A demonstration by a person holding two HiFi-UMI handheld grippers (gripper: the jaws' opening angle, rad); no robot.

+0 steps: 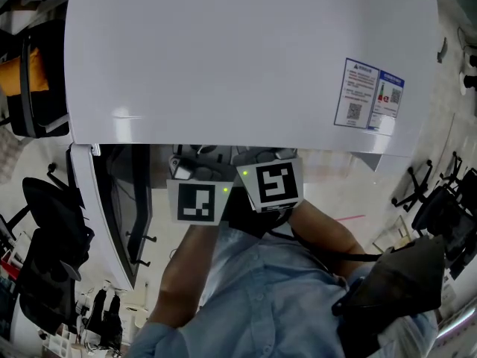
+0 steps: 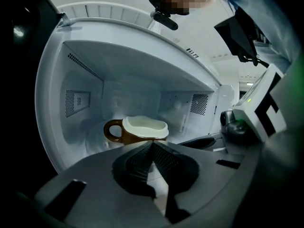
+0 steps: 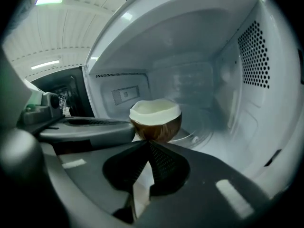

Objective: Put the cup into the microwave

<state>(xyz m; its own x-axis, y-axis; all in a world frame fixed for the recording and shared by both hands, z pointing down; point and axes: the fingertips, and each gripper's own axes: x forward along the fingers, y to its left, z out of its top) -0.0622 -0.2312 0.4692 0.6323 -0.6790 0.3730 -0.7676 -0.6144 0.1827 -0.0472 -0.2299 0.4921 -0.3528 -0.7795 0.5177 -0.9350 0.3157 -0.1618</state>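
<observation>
A glossy brown cup [image 2: 137, 129] with cream lining and a loop handle stands inside the smooth white microwave [image 1: 246, 58]. Facing it, the left tongs [image 2: 152, 144] and right tongs [image 3: 148, 143] are closed, ribbed black pads together, holding nothing.

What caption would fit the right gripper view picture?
Brown cup, white inside, sits in the open microwave just beyond the shut right gripper.

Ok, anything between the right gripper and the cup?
Nothing: in the right gripper view the cup stands inside the microwave straight beyond the right gripper's shut tips; the left gripper lies off beside it.
</observation>
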